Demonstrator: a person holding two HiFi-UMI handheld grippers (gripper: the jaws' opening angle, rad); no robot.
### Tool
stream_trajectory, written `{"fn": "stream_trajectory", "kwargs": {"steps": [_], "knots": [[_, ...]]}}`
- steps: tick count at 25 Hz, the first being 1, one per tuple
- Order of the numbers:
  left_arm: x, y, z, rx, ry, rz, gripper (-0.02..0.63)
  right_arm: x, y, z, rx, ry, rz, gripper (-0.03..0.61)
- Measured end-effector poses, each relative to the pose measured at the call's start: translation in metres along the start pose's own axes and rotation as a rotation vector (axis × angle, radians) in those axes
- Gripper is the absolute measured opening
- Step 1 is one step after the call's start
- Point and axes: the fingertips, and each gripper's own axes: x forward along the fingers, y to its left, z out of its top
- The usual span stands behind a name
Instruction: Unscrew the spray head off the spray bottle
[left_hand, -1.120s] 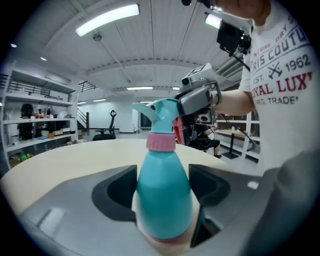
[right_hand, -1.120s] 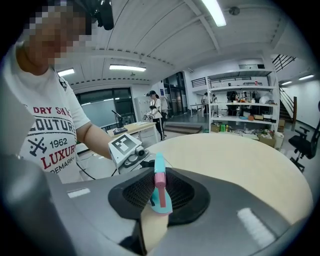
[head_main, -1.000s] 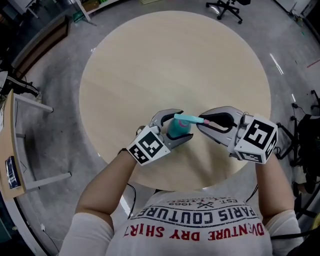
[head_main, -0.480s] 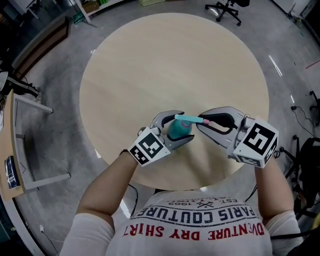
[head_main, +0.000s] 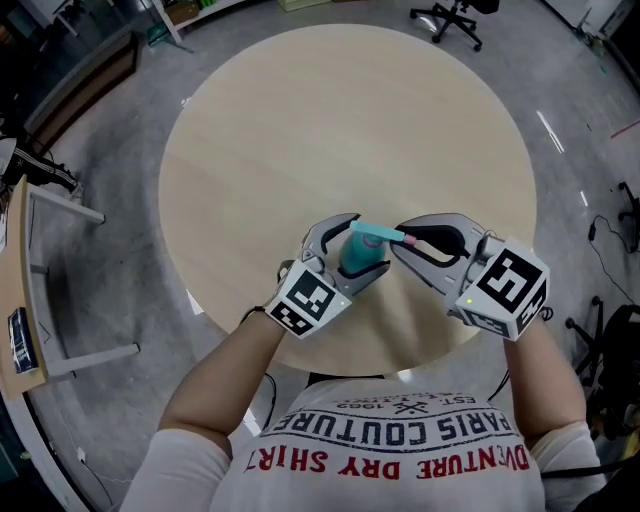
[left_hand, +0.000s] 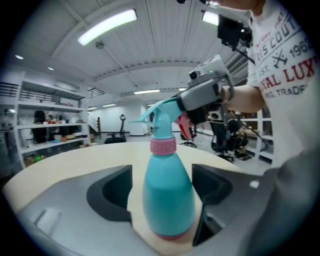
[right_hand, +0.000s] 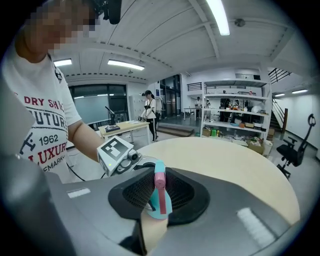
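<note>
A teal spray bottle (head_main: 358, 258) stands upright near the front edge of the round table (head_main: 350, 120). It has a pink collar (left_hand: 163, 146) and a teal spray head (head_main: 378, 235) with a pink trigger. My left gripper (head_main: 357, 250) reaches round the bottle's body (left_hand: 167, 195). Its jaws have just been opening, and a strip of table shows between the left jaw and the bottle. My right gripper (head_main: 401, 243) comes in from the right, shut on the spray head (right_hand: 159, 192), whose trigger sits between the pads.
An office chair (head_main: 455, 15) stands on the floor beyond the table. A desk (head_main: 20, 300) lies off the left side. Shelves (right_hand: 235, 117) and a standing person (right_hand: 150, 117) are far back in the room.
The left gripper has turned and shifted slightly right, and its jaws have spread a little off the bottle. The right gripper has edged left, still gripping the spray head. The bottle stays put.
</note>
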Motion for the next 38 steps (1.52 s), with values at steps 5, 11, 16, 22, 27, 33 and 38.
{"fn": "stream_trajectory", "kwargs": {"steps": [5, 11, 16, 22, 27, 33, 38], "knots": [[-0.009, 0.006, -0.005, -0.157, 0.052, 0.286, 0.370, 0.002, 0.004, 0.000, 0.026, -0.010, -0.066, 0.066], [-0.010, 0.012, -0.010, -0.257, 0.081, 0.587, 0.329, 0.004, 0.005, 0.003, 0.058, -0.021, -0.091, 0.066], [-0.009, 0.015, -0.008, -0.216, 0.079, 0.600, 0.293, 0.003, 0.004, 0.004, 0.080, -0.032, -0.090, 0.066], [-0.003, 0.010, -0.010, -0.188, 0.069, 0.470, 0.288, -0.001, -0.007, -0.001, 0.096, -0.057, -0.044, 0.066], [-0.002, 0.002, -0.009, -0.102, 0.031, 0.207, 0.288, -0.010, -0.015, 0.005, 0.094, -0.077, 0.030, 0.066], [-0.005, 0.006, -0.013, -0.037, 0.055, 0.079, 0.293, -0.017, -0.016, 0.008, 0.144, -0.110, 0.055, 0.066], [-0.004, 0.008, -0.013, -0.025, 0.065, 0.076, 0.293, -0.030, -0.019, 0.025, 0.144, -0.161, 0.038, 0.066]]}}
